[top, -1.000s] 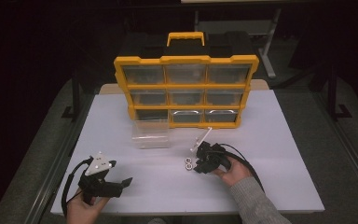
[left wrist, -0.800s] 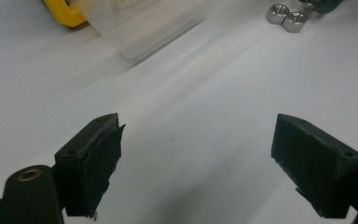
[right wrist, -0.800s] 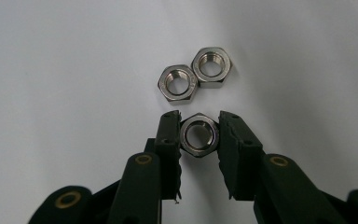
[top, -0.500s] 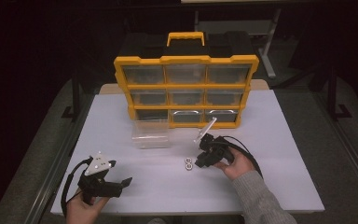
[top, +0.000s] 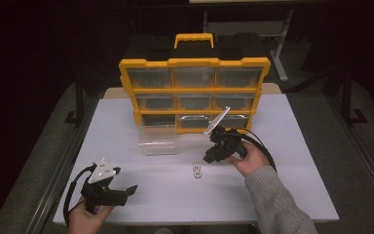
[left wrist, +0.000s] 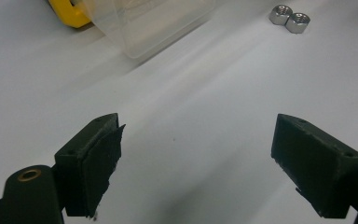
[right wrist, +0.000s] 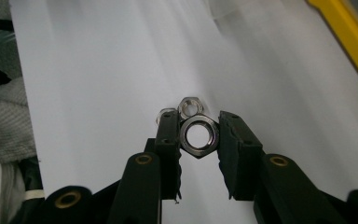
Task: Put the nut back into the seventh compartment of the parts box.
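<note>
Hex nut, steel and bright, sits pinched between the two black jaws of the right tool, its flats pressed by the pads on either side and its bore facing the right gripper view's camera. Beyond it in that view, two more nuts lie on the white bench, touching one another. In the high view the right tool hangs above the bench, just in front of the organizer's bottom row, with the person's right hand wrapped around its body and a grey sleeve running back to the bottom edge. The pair of loose nuts rests on the bench below and slightly to the left of that tool.

A yellow drawer organizer with a yellow handle stands upright at the far side of the bench. A clear plastic drawer lies on the bench just in front of its lower left corner.

At the near left corner of the bench the left tool is held low in the left hand, its jaws spread wide with nothing between them. The left gripper view shows bare bench between those jaws, with the clear drawer and the two nuts farther off.
</note>
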A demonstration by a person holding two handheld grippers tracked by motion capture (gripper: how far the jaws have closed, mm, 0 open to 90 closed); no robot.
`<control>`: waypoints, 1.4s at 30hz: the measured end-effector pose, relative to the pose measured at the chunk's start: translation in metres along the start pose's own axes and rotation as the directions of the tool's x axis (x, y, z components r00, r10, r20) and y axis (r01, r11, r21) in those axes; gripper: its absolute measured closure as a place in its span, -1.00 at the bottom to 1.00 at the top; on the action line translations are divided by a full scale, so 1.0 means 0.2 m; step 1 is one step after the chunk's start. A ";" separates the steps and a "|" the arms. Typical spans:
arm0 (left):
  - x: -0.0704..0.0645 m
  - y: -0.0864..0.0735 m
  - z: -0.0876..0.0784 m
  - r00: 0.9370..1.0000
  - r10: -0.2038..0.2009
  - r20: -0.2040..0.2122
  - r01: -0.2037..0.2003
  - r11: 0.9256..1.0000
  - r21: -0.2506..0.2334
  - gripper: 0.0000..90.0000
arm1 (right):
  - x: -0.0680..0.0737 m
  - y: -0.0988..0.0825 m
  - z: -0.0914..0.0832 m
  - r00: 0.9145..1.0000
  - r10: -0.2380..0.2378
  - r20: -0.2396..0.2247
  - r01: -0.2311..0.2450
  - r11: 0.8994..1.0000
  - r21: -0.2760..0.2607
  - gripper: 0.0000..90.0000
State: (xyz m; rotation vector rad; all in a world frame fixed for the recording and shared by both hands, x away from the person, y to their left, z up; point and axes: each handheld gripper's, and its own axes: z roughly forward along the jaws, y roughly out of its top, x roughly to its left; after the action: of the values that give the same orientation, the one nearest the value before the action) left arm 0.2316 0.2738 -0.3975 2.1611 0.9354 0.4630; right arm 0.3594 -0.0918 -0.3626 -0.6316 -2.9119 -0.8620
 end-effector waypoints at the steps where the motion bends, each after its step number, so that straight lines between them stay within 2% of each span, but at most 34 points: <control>1: 0.00 0.00 0.00 1.000 0.000 0.000 0.000 1.000 0.000 -0.66 | -0.01 0.01 -0.02 1.000 0.007 -0.007 -0.007 1.000 -0.010 0.53; 12: 0.00 0.00 0.00 1.000 -0.006 -0.002 0.006 1.000 -0.010 -0.66 | -0.06 0.08 -0.10 0.999 0.022 -0.026 -0.024 0.998 -0.052 0.53; 17: 0.00 0.00 0.00 1.000 -0.002 -0.001 0.002 1.000 -0.002 -0.66 | -0.06 0.12 -0.12 1.000 0.008 -0.021 -0.009 0.998 -0.064 0.53; 21: 0.00 0.00 0.00 1.000 -0.003 -0.003 0.003 1.000 -0.006 -0.66 | -0.06 0.19 -0.13 1.000 -0.016 -0.014 0.015 0.998 -0.064 0.54; 22: 0.00 0.00 0.00 1.000 -0.003 -0.003 0.003 1.000 -0.006 -0.66 | -0.06 0.21 -0.13 0.999 -0.035 -0.010 0.034 0.997 -0.068 0.54; 32: 0.01 0.00 -0.01 1.000 -0.005 -0.004 0.005 1.000 -0.004 -0.66 | -0.06 0.36 -0.14 0.998 -0.058 0.004 0.058 0.997 -0.059 0.54; 42: 0.01 0.00 -0.01 1.000 -0.007 -0.004 0.007 1.000 -0.008 -0.66 | -0.05 0.54 -0.09 0.996 -0.093 0.011 0.093 0.995 -0.036 0.54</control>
State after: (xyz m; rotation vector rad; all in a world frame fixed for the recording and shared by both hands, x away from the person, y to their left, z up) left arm 0.2321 0.2765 -0.3962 2.1493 0.9417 0.4666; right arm 0.4089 -0.0227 -0.2944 -0.5068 -2.9612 -0.9262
